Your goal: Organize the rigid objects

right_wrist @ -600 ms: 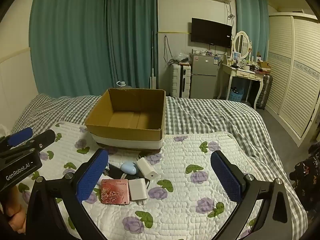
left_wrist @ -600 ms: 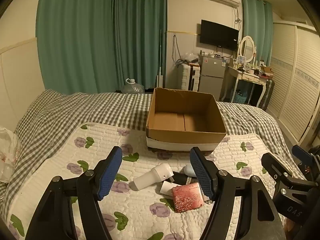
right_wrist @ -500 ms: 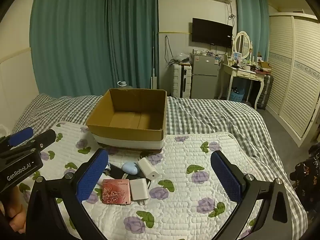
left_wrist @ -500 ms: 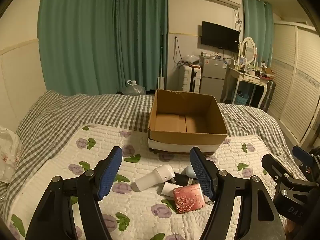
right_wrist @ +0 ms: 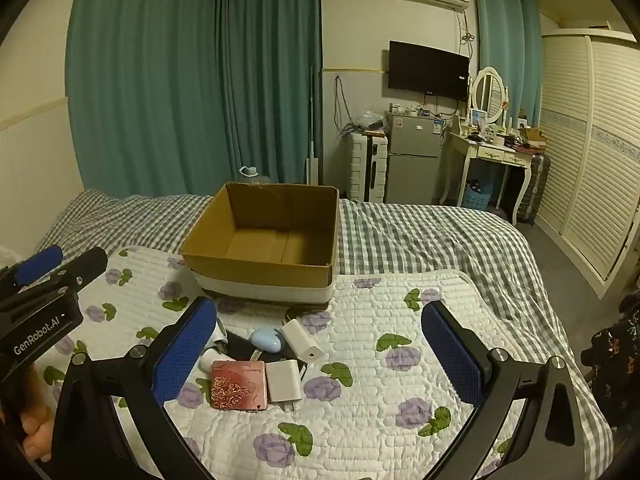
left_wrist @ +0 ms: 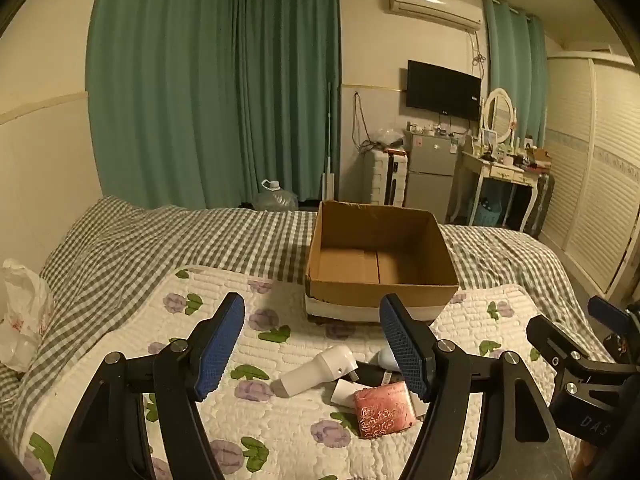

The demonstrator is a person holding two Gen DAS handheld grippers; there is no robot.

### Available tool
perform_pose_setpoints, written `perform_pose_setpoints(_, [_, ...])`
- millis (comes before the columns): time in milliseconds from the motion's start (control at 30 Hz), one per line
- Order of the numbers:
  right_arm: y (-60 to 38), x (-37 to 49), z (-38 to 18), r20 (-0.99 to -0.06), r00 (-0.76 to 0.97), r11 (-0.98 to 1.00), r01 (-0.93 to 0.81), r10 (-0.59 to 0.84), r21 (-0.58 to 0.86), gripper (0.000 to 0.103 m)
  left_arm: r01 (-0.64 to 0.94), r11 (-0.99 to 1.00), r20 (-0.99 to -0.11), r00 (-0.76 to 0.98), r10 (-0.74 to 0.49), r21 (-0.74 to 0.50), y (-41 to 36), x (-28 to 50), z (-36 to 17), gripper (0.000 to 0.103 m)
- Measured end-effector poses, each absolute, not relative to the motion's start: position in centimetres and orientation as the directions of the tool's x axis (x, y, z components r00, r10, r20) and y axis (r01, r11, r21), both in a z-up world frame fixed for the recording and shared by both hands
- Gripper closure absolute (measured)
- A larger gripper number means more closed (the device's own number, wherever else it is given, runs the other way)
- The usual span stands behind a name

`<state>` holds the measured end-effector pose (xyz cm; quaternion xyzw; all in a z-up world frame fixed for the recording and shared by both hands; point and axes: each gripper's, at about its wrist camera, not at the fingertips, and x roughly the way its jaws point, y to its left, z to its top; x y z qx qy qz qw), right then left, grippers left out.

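Note:
An open, empty cardboard box [left_wrist: 380, 256] [right_wrist: 264, 244] stands on the bed. In front of it lies a small pile: a white cylindrical device [left_wrist: 316, 370], a pink rose-patterned case [left_wrist: 382, 404] [right_wrist: 239, 385], a white charger [right_wrist: 284, 380], a second white charger [right_wrist: 301, 338], a light blue oval item [right_wrist: 267, 339] and a black item under them. My left gripper [left_wrist: 312, 344] is open and empty, just above and short of the pile. My right gripper [right_wrist: 320, 348] is open wide and empty, to the right of the pile.
A floral quilted mat [right_wrist: 380, 360] covers the near bed; grey checked bedding [left_wrist: 160, 240] lies beyond. A white plastic bag [left_wrist: 24, 312] sits at the left edge. A fridge [right_wrist: 414, 160], dressing table [right_wrist: 496, 152] and wardrobe [right_wrist: 592, 160] stand at the far right.
Both views have shifted slightly: the box and the pile sit a little lower and nearer in frame. Both grippers stay open and empty.

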<state>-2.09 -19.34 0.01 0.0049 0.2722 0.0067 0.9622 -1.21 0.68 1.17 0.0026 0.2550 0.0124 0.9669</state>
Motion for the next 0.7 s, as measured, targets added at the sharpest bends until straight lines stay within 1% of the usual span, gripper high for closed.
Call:
perform_pose_setpoints(167, [-19.4,-2.2,0.3,-0.517,0.856,1.000,-0.010,0.013,0.009,0.000,-0.025,0.999,-0.475,0.879,0.038,0.035,0.3,-1.5,1.0,0.030])
perform_pose_setpoints(333, [-19.4,-2.2,0.1,-0.513,0.858,1.000,-0.006,0.005,-0.001,0.000,-0.011,0.998,-0.477,0.878,0.037,0.057,-0.2,-1.4,1.0,0.030])
perform_pose_setpoints(467, [-19.6,-2.2,0.2,-0.510,0.860,1.000,-0.004,0.003,-0.001,0.000,0.002,0.999,-0.468,0.884,0.016,0.037,-0.3,-1.6,1.1,0.030])
perform_pose_setpoints(700, [-19.7,-2.1,0.3,-0.508,0.861,1.000,-0.012,0.012,0.002,0.000,0.013,0.998,-0.471,0.882,0.020,0.066,-0.8,-1.3,1.0,0.030])
